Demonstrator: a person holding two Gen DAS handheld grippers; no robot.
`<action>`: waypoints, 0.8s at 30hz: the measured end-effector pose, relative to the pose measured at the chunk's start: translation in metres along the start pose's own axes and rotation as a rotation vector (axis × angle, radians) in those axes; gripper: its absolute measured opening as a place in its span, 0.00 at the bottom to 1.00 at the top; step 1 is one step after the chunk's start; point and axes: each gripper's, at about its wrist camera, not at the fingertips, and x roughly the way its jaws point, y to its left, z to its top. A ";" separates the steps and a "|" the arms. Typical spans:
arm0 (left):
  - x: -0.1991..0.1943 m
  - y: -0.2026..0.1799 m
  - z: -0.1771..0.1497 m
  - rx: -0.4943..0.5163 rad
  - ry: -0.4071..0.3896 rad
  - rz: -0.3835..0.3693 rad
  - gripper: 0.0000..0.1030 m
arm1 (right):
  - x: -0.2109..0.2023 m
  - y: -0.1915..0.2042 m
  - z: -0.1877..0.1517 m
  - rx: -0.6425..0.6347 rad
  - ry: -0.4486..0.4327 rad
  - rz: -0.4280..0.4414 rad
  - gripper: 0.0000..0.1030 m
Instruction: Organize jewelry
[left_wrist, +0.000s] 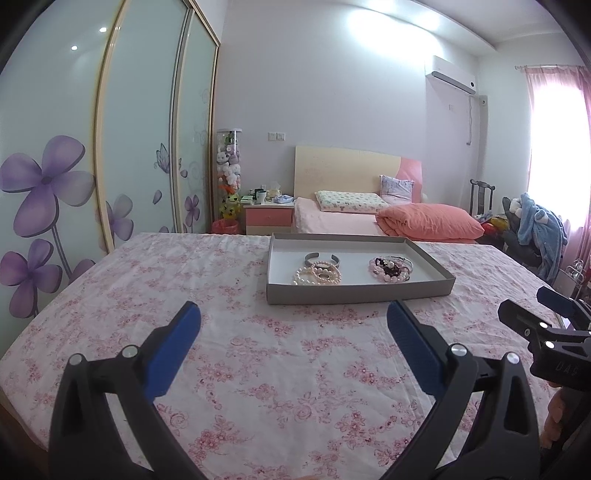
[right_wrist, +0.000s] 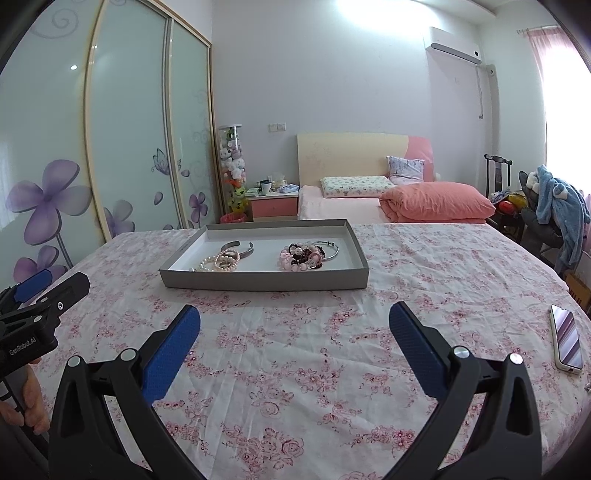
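My left gripper (left_wrist: 293, 321) and right gripper (right_wrist: 294, 323) both hover spread apart, empty, just short of the grey tray (right_wrist: 258, 282) holding the bracelets (right_wrist: 303, 256) on the floral cloth (right_wrist: 295, 369).

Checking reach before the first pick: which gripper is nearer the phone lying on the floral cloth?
Right. The phone lies just off the right gripper, to its right; the left gripper is further left, and its camera does not show the phone.
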 end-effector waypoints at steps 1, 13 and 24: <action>0.001 0.000 0.000 0.001 0.001 -0.001 0.96 | 0.000 0.000 0.000 0.001 0.000 0.001 0.98; 0.003 -0.003 -0.002 0.000 0.010 0.002 0.96 | 0.002 0.000 -0.002 0.005 0.005 0.001 0.98; 0.005 -0.003 -0.003 -0.002 0.016 0.002 0.96 | 0.002 0.002 -0.005 0.008 0.009 0.004 0.98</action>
